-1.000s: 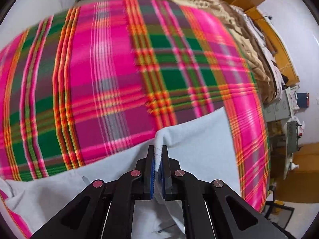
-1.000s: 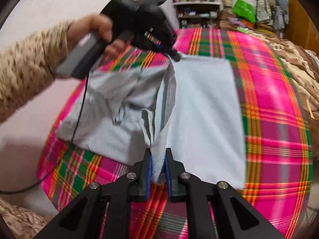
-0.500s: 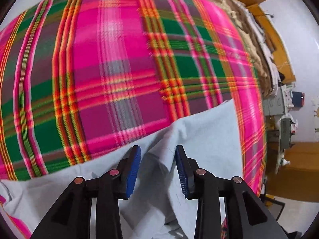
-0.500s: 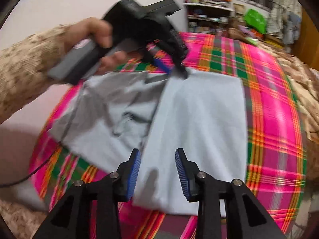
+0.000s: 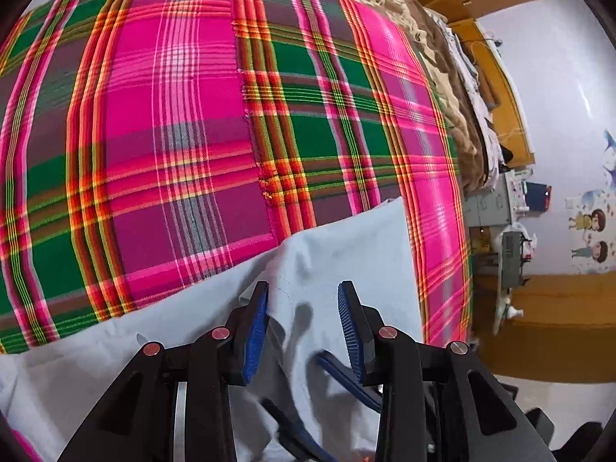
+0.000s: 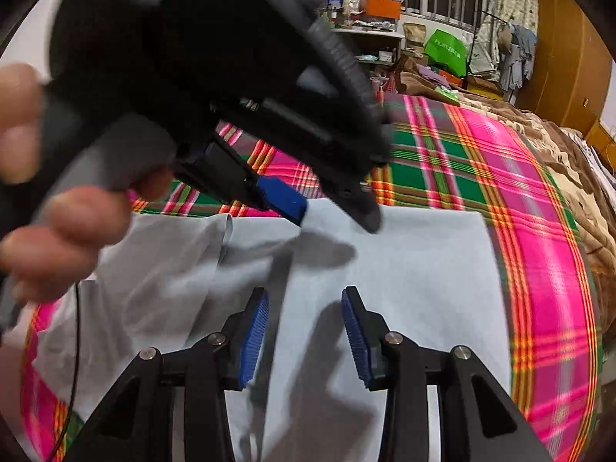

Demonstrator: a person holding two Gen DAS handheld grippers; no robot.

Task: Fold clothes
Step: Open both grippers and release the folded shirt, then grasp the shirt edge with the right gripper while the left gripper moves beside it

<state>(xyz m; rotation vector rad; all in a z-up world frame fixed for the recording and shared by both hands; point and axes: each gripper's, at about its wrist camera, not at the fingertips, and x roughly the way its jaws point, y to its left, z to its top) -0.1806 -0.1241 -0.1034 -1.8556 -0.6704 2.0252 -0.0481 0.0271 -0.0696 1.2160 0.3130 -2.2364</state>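
Jaws of the right gripper [image 6: 304, 331] are parting, blue pads spread above a pale grey garment [image 6: 404, 288] with no cloth pinched between them. Garment lies flat on a pink-and-green plaid bedspread [image 6: 539, 231]; its smooth folded panel runs lengthwise away from the right wrist camera, far edge straight and square to that line, while a rumpled portion lies to the panel's left. Left gripper [image 5: 302, 323], seen in its own view, hangs over the garment's far edge with pads likewise spread and gripping nothing; cloth lies below them, slightly puckered. In the right wrist view the same tool, held by a hand [image 6: 46, 200], fills the upper left, heavily blurred, so contact between its tips and the fabric cannot be judged. Beyond the bedspread lies a brown blanket [image 6: 577, 177]. Farther back stands a shelf [image 6: 369, 34] of assorted items, too small to identify.
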